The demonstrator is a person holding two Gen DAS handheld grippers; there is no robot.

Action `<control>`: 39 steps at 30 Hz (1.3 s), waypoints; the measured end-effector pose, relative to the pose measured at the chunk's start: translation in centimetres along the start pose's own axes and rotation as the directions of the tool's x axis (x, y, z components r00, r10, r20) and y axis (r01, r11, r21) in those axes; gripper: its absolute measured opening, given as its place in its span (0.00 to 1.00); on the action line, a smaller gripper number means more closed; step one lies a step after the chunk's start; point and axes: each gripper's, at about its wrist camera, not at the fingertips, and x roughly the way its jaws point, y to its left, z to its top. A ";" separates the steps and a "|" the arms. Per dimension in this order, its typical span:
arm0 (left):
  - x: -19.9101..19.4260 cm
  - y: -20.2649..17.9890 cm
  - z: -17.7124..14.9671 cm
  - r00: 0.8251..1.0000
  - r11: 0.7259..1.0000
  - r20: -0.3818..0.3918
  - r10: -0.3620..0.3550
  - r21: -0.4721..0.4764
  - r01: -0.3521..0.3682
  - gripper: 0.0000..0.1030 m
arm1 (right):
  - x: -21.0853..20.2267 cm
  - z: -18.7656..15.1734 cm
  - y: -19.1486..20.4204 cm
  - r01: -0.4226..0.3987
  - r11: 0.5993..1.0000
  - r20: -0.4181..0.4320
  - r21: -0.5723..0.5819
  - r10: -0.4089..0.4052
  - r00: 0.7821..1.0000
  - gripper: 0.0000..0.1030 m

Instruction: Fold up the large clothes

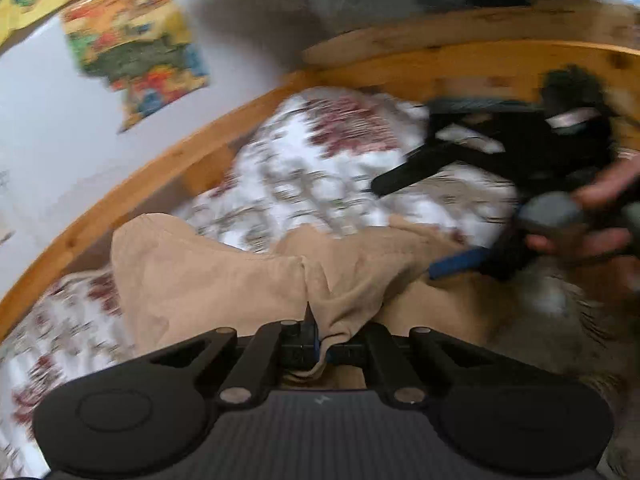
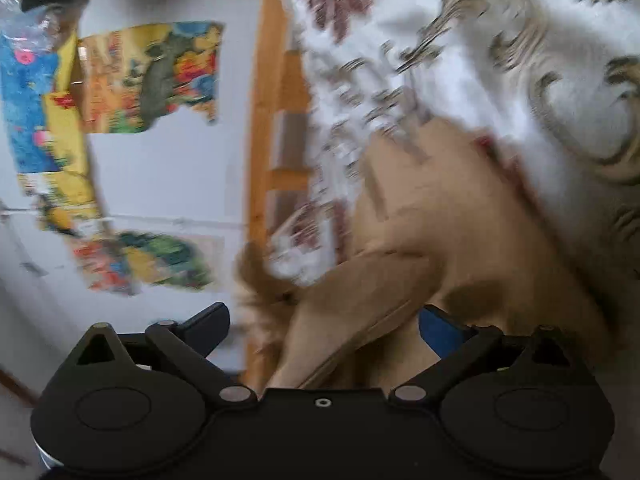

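Bed with pine frame (image 1: 168,168) along a white wall; floral bedspread (image 1: 320,160) over it. Tan garment (image 1: 208,272), large, lying crumpled on the bedspread. Colourful posters (image 1: 136,48) on the wall. Left gripper (image 1: 316,340): jaws closed, pinching a fold of the tan garment. Right gripper (image 2: 324,328): jaws spread wide, garment between them, not pressed.

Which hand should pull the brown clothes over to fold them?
Left, probably. The left gripper is shut on the tan garment. The right gripper is open, with cloth between its jaws.
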 end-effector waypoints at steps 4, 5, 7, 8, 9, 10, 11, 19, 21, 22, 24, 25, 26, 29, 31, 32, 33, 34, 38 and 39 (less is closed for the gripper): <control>-0.3 -1.4 -0.8 0.992 0.987 0.045 -0.119 0.111 0.113 0.01 | -0.4 -0.2 0.7 0.070 0.995 0.068 -0.075 -0.065 0.996 0.56; 0.0 -1.9 -0.8 0.991 0.985 0.044 -0.130 0.116 0.124 0.01 | -0.4 -0.1 0.8 0.068 0.995 0.067 -0.078 -0.063 0.996 0.53; 0.5 -2.2 -0.8 0.986 0.983 0.039 -0.163 0.092 0.159 0.01 | -0.2 0.1 0.6 0.073 0.992 0.067 -0.098 -0.067 0.996 0.45; 0.6 -2.3 -0.7 0.984 0.982 0.043 -0.175 0.085 0.171 0.01 | -0.3 0.3 0.5 0.077 0.992 0.074 -0.104 -0.070 0.995 0.44; 0.6 -2.4 -0.7 0.981 0.979 0.050 -0.189 0.088 0.184 0.01 | -0.4 0.5 0.5 0.079 0.991 0.083 -0.110 -0.070 0.994 0.40; 0.6 -2.4 -0.6 0.976 0.975 0.054 -0.210 0.090 0.204 0.01 | -0.5 0.7 0.3 0.085 0.989 0.093 -0.118 -0.074 0.993 0.38; 0.6 -2.3 -0.6 0.970 0.970 0.054 -0.236 0.080 0.231 0.01 | -0.7 0.8 0.5 0.102 0.985 0.116 -0.137 -0.086 0.990 0.37; 2.0 -2.7 0.2 0.946 0.950 0.092 -0.311 0.000 0.313 0.02 | -1.6 -0.3 4.7 0.260 0.828 0.285 -0.496 -0.128 0.950 0.25; 2.7 -3.4 0.4 0.941 0.945 0.097 -0.323 -0.014 0.326 0.02 | -1.9 -0.3 5.3 0.291 0.784 0.313 -0.548 -0.130 0.941 0.25; 3.4 -3.9 0.3 0.941 0.944 0.084 -0.327 -0.017 0.330 0.02 | -2.0 -0.1 5.5 0.316 0.764 0.323 -0.562 -0.148 0.935 0.25; 5.3 -4.8 -0.4 0.938 0.938 0.033 -0.344 -0.032 0.345 0.03 | -1.6 0.3 5.2 0.388 0.711 0.333 -0.587 -0.225 0.916 0.25; 6.1 -5.1 -0.8 0.938 0.937 0.016 -0.347 -0.035 0.348 0.03 | -1.2 0.4 4.8 0.426 0.679 0.339 -0.598 -0.268 0.902 0.25; 6.7 -5.3 -1.4 0.939 0.938 0.005 -0.344 -0.038 0.344 0.04 | -0.7 0.5 4.3 0.452 0.660 0.340 -0.600 -0.301 0.891 0.25; 8.0 -5.5 -2.2 0.941 0.940 -0.008 -0.338 -0.054 0.337 0.05 | 0.0 1.1 2.7 0.463 0.679 0.321 -0.569 -0.335 0.886 0.26; 8.3 -5.7 -2.2 0.946 0.945 -0.018 -0.325 -0.045 0.324 0.05 | 0.4 1.4 2.4 0.462 0.685 0.320 -0.563 -0.335 0.886 0.29; 8.3 -6.0 -2.2 0.948 0.947 -0.022 -0.319 -0.039 0.318 0.06 | 0.5 1.5 2.2 0.464 0.682 0.321 -0.565 -0.337 0.885 0.30; 8.2 -6.2 -2.1 0.950 0.950 -0.026 -0.310 -0.036 0.309 0.06 | 0.6 1.6 2.0 0.467 0.680 0.320 -0.565 -0.341 0.884 0.32; 8.0 -6.4 -2.1 0.952 0.952 -0.029 -0.306 -0.035 0.305 0.14 | 0.7 1.6 1.8 0.467 0.683 0.316 -0.562 -0.344 0.884 0.32; 7.3 -6.2 -1.3 0.927 0.926 -0.027 -0.375 -0.065 0.373 0.66 | 0.9 1.5 1.9 0.463 0.687 0.317 -0.560 -0.338 0.886 0.33; 6.7 -6.2 -1.2 0.924 0.923 -0.017 -0.382 -0.066 0.380 0.71 | 0.9 1.4 2.1 0.463 0.676 0.318 -0.573 -0.337 0.886 0.33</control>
